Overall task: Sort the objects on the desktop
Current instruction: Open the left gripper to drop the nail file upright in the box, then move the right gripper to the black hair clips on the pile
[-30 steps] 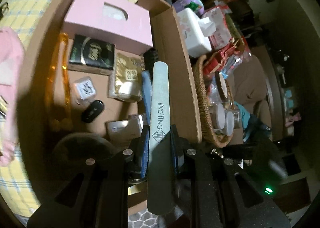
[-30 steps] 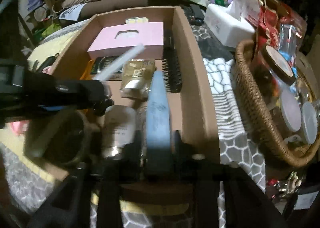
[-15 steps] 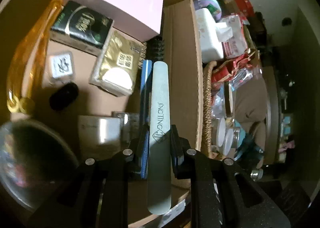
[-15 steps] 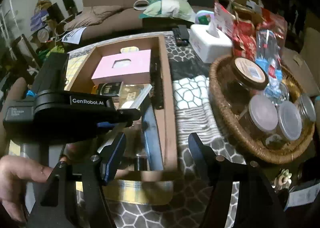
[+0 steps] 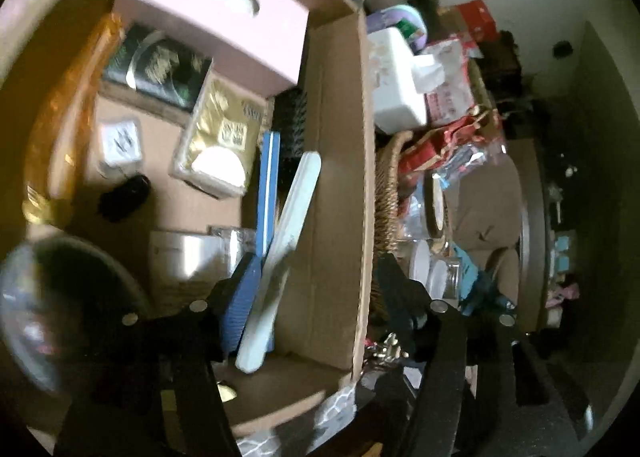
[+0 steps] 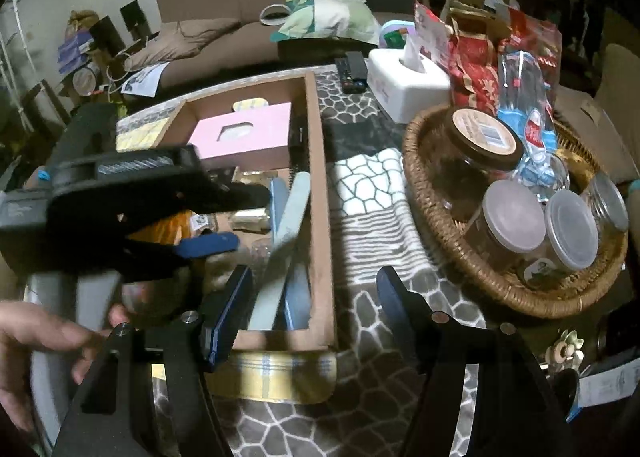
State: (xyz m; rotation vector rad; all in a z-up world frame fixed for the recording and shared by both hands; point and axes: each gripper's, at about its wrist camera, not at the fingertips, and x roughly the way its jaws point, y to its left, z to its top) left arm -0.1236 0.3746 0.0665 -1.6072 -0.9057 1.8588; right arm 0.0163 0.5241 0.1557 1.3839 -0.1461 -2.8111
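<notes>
A pale grey nail file (image 5: 280, 253) lies loose and slanted in the cardboard box (image 5: 340, 185), resting on a blue nail file (image 5: 266, 193) by the right wall. My left gripper (image 5: 316, 293) is open above them, jaws wide apart. In the right wrist view the grey file (image 6: 286, 241) leans over the blue file (image 6: 298, 297) inside the box (image 6: 322, 241). My right gripper (image 6: 316, 297) is open and empty over the box's near corner. The left gripper (image 6: 208, 225) shows there at left, open.
The box also holds a pink tissue box (image 5: 216, 17), a gold packet (image 5: 220, 141), a black hairbrush (image 5: 292, 125) and an orange tool (image 5: 60, 129). A wicker basket (image 6: 448, 241) with jars stands right of the box. A white tissue box (image 6: 404, 85) sits behind.
My left gripper has opened and let go of the grey nail file, which now lies slanted in the box. My right gripper released the blue file and drew back.
</notes>
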